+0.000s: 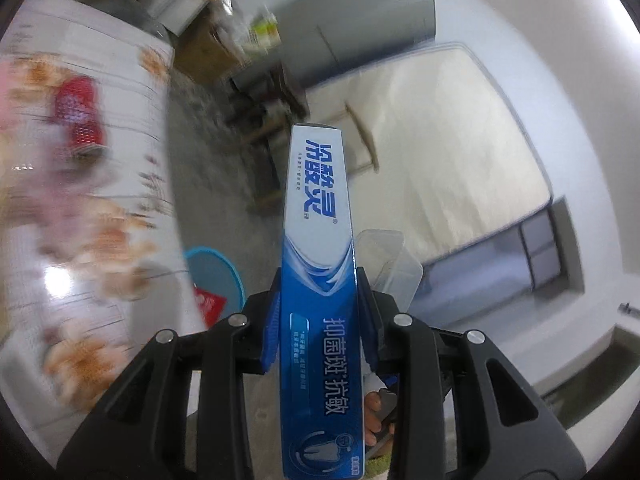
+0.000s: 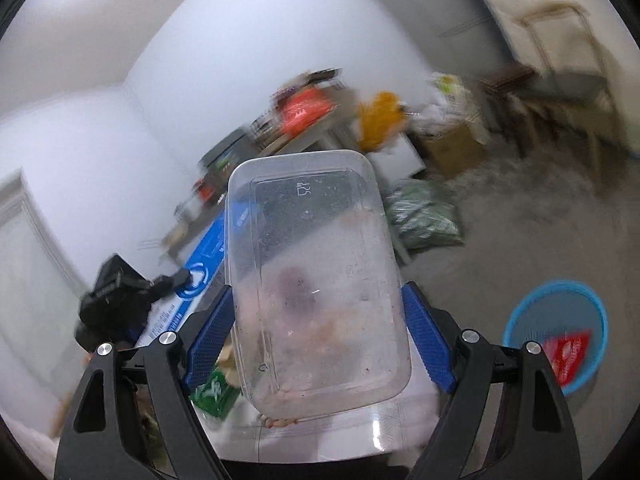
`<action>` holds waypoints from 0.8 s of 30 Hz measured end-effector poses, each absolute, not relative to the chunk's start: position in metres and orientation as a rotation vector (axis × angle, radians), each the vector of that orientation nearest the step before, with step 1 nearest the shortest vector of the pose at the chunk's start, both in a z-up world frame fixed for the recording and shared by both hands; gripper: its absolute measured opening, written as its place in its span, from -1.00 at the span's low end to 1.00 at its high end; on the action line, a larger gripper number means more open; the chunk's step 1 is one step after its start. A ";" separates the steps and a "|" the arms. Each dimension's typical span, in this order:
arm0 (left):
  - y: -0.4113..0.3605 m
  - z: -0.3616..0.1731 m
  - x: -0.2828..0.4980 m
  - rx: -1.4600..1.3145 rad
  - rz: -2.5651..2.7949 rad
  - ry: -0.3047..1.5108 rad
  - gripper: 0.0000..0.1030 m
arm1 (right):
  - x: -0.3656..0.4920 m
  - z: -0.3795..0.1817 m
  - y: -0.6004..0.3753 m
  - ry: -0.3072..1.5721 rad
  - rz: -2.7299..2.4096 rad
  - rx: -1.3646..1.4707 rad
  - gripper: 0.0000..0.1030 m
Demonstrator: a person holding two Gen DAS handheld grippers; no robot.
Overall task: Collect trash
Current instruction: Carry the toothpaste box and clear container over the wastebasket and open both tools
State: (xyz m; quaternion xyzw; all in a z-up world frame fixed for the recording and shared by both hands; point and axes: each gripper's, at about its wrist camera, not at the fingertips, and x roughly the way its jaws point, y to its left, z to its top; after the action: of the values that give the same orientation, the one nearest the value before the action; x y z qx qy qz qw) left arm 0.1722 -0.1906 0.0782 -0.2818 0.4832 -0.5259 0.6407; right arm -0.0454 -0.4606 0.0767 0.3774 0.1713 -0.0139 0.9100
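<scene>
My left gripper (image 1: 318, 320) is shut on a long blue and white toothpaste box (image 1: 318, 248) that sticks out forward between the pads. My right gripper (image 2: 318, 336) is shut on a clear plastic food container (image 2: 316, 280), held by its long sides and tilted up. In the left wrist view that container (image 1: 394, 264) shows just right of the box. The toothpaste box (image 2: 212, 264) and the left gripper appear at the left of the right wrist view. A blue basket (image 2: 560, 320) with a red wrapper (image 2: 570, 354) in it stands on the floor; in the left wrist view the basket (image 1: 218, 268) is at lower left.
A table with a flowered cloth (image 1: 80, 200) carries a red can (image 1: 80, 116). A green packet (image 2: 212, 394) lies below the right gripper. Cardboard boxes (image 2: 452, 148), a green bag (image 2: 424, 216) and a cluttered desk (image 2: 304, 120) stand along the wall. A mattress (image 1: 440, 128) leans on the wall.
</scene>
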 end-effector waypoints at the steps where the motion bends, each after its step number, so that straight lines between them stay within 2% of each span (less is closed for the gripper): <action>1: -0.219 0.076 0.172 -0.601 -1.214 1.133 -0.40 | -0.058 0.062 -0.482 0.342 -0.078 0.859 0.56; 5: -0.305 0.056 0.166 -0.462 -1.224 1.230 -0.40 | -0.088 0.006 -0.537 0.337 -0.209 1.075 0.57; 11: -0.416 -0.007 0.156 -0.223 -1.159 1.385 -0.40 | -0.103 -0.092 -0.587 0.377 -0.295 1.343 0.57; 19: -0.492 -0.079 0.168 -0.093 -1.039 1.487 -0.38 | -0.080 -0.169 -0.632 0.417 -0.313 1.497 0.62; 21: -0.508 -0.092 0.174 -0.066 -0.985 1.475 -0.10 | -0.066 -0.190 -0.646 0.467 -0.348 1.504 0.70; 24: -0.511 -0.104 0.182 -0.057 -0.920 1.481 -0.01 | -0.056 -0.222 -0.654 0.529 -0.386 1.558 0.73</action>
State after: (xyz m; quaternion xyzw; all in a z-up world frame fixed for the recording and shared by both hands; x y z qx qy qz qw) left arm 0.1820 -0.5107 -0.1038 -0.0248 0.6500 -0.4037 0.6433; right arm -0.0562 -0.6540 -0.2223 0.6897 0.2342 -0.1709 0.6636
